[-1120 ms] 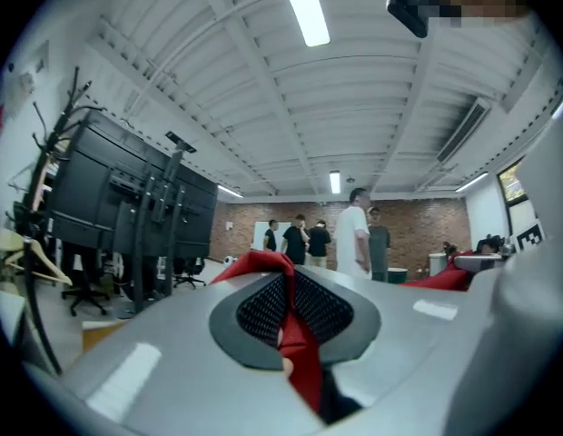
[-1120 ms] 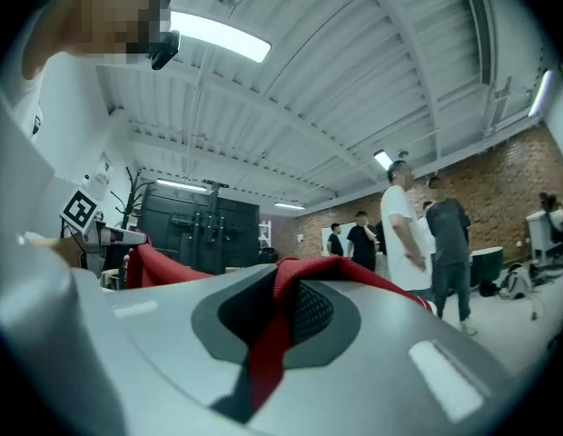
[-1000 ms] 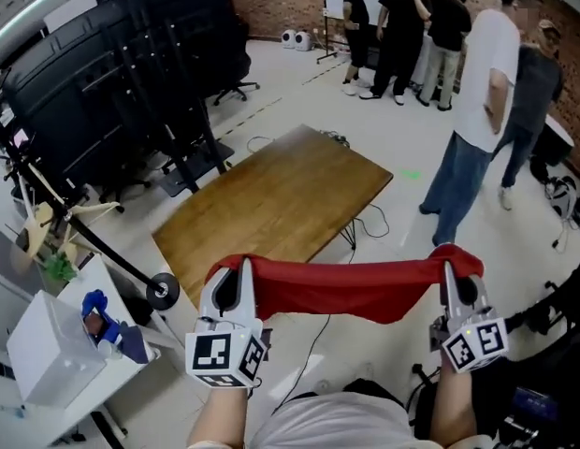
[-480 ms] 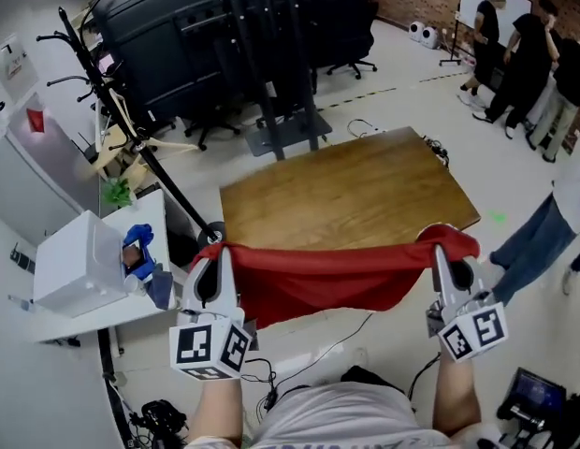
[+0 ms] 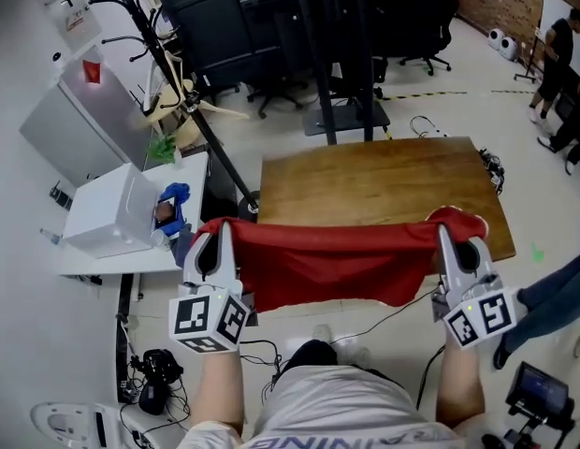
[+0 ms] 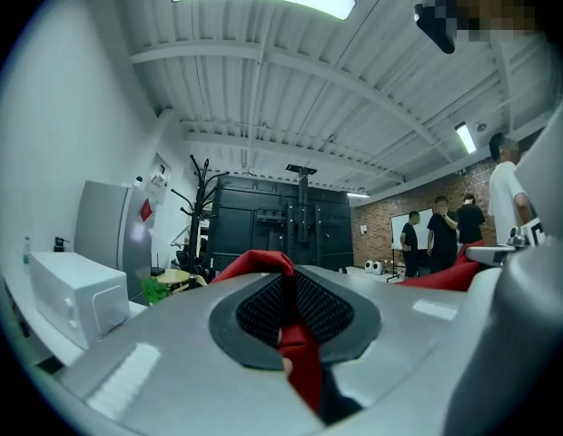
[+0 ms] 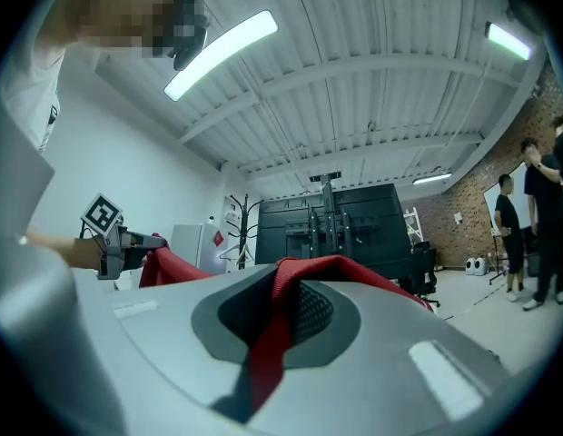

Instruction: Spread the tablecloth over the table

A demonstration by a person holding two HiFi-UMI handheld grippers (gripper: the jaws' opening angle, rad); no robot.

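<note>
A red tablecloth [image 5: 337,260] hangs stretched between my two grippers, sagging in front of the near edge of a wooden table [image 5: 374,185]. My left gripper [image 5: 218,235] is shut on the cloth's left corner, and the red fabric [image 6: 295,343] is pinched between its black pads. On the right corner my right gripper [image 5: 451,235] is shut likewise, with a strip of cloth [image 7: 268,343] running through its jaws. Both grippers point level toward the table, held above the floor just short of it.
A white side table [image 5: 122,251] with a white box [image 5: 108,215] and blue item stands at the left. A coat stand [image 5: 178,82] and black office chairs [image 5: 299,26] lie beyond the table. Cables [image 5: 262,349] trail on the floor. People [image 5: 557,54] stand far right.
The whole view has swung round: the wooden table now lies square in front of me instead of angled away. Both grippers have kept the cloth stretched and carried it to the table's near edge.
</note>
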